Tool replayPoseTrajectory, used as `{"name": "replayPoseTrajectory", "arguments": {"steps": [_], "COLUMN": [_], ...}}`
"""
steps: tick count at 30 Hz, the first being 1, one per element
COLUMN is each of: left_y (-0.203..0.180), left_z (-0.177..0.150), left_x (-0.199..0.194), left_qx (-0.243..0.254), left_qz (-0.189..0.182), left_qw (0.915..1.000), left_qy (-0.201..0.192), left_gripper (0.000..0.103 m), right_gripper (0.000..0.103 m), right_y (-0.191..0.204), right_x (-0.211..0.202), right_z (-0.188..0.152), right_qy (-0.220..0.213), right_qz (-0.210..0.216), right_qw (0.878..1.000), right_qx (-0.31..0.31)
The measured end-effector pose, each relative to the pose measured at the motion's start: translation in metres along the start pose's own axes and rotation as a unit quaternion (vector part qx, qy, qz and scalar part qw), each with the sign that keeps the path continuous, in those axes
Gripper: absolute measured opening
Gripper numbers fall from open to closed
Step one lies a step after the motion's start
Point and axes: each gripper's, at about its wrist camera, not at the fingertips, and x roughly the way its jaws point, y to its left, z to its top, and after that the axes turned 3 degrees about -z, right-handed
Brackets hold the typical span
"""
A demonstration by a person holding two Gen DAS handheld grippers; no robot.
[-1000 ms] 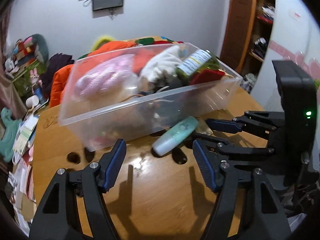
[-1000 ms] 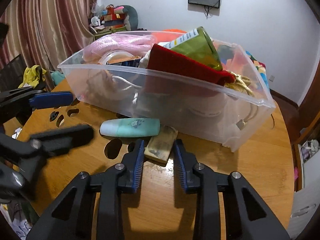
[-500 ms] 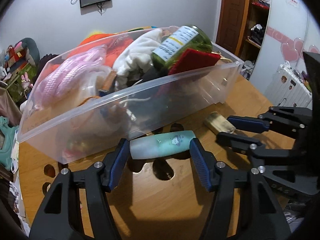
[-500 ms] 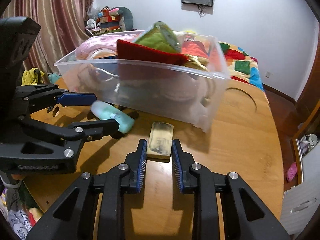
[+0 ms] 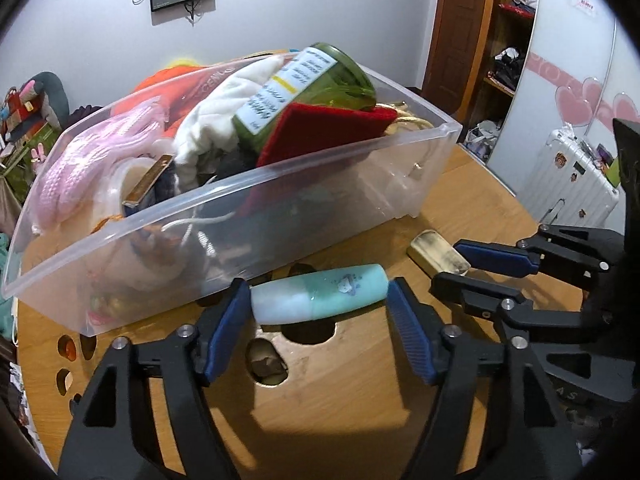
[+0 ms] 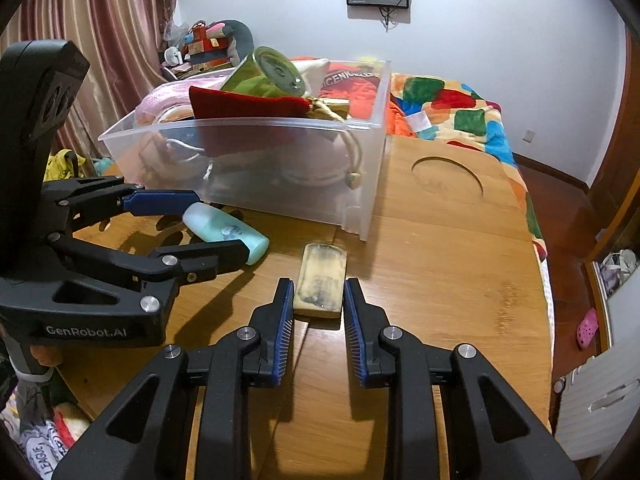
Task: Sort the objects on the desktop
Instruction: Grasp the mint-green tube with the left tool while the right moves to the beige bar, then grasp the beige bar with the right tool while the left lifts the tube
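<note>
A mint-green tube (image 5: 320,294) lies on the wooden table (image 5: 320,408), right in front of a clear plastic bin (image 5: 280,168). My left gripper (image 5: 318,300) straddles the tube end to end; its jaws are opening and the tube rests on the table between the pads. In the right wrist view that same left gripper (image 6: 220,226) brackets the tube (image 6: 224,230). A yellowish worn bar (image 6: 320,280) lies flat to the tube's right. My right gripper (image 6: 318,296) is shut on the bar's near end, pads against both long sides. The bar (image 5: 436,254) also shows in the left wrist view.
The bin (image 6: 240,122) is piled with a green jar (image 5: 304,84), red cloth (image 5: 320,132), pink rope and white cloth. The table has several cut-out holes (image 5: 268,364) and a curved slot (image 6: 448,172). A bed with a colourful blanket (image 6: 460,108) lies beyond; a white suitcase (image 5: 572,184) stands at the right.
Both grippers have moved in towards the bin. The tube now sits squarely between the left jaws, which stand wider than half a second ago. The bar has come between the right pads.
</note>
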Motion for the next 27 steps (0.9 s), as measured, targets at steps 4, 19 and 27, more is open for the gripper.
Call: {"name": "replayPoseTrajectory", "arguments": {"steps": [4,19,27], "left_y": [-0.003,0.001,0.006], "left_z": [0.001,-0.009,-0.008], "left_x": [0.003,-0.014,-0.054], "left_qx": [0.0,-0.009,-0.023], "left_qz": [0.0,0.039,0.055], "left_qw": [1.0,0.9987,0.9945], "left_qy": [0.003,-0.032,-0.086], "left_gripper": [0.074,0.073,0.073], "right_gripper": [0.023,0.022,0.022], "right_y": [-0.003,0.002,0.022], "right_x": [0.0,-0.023,-0.045], "right_z": [0.0,0.004,0.012], "right_qy": [-0.001,-0.024,-0.05], "right_qz": [-0.006,-0.03,-0.026], "right_qw": [1.0,0.999,0.998], "right_qx": [0.001,-0.013,-0.033]}}
